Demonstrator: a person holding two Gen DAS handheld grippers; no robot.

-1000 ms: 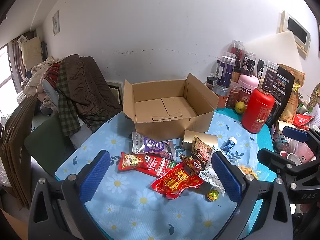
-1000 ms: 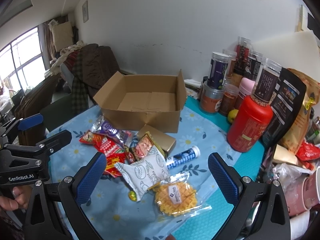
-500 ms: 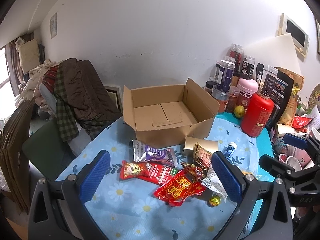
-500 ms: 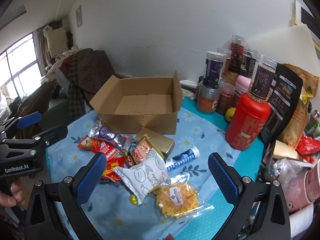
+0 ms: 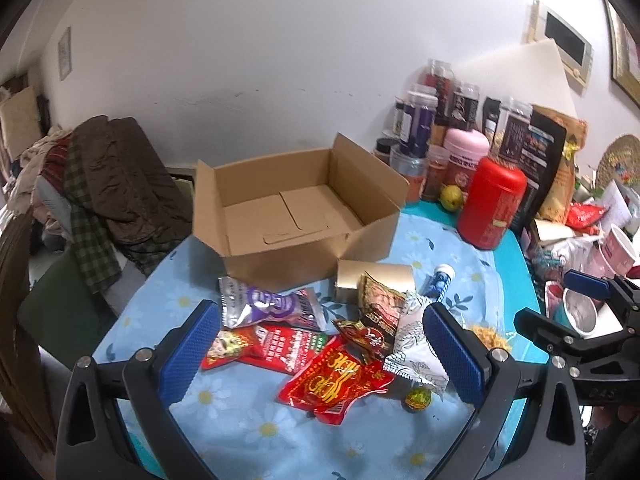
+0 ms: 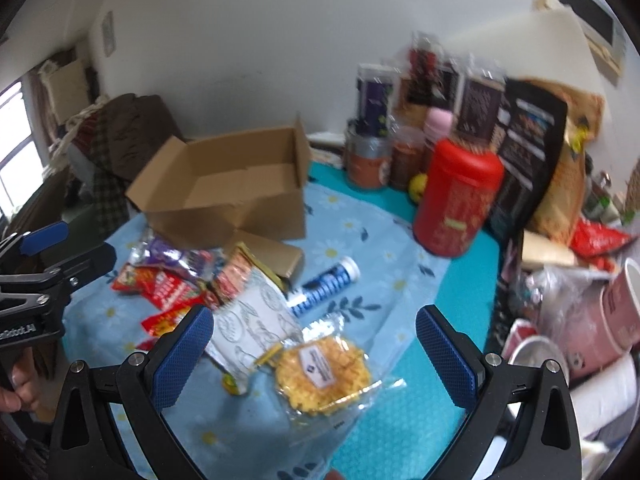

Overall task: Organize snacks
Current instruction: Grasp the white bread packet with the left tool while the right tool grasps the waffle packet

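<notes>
The left gripper (image 5: 324, 350) and right gripper (image 6: 314, 350) both hover jaws wide, gripping nothing, over a heap of crinkled foil snack packets (image 5: 316, 344) on the daisy-print tablecloth (image 5: 240, 432). Just behind the heap, one cardboard box (image 5: 296, 216) sits flaps up with nothing inside; a clear-wrapped yellow waffle (image 6: 322, 372) lies nearest the right gripper.

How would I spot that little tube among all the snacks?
Find the open cardboard box on the flowered cloth, then the small gold box in front of it. The tube lies flat just right of that, blue with a white cap: the only cylinder among flat packets.
</notes>
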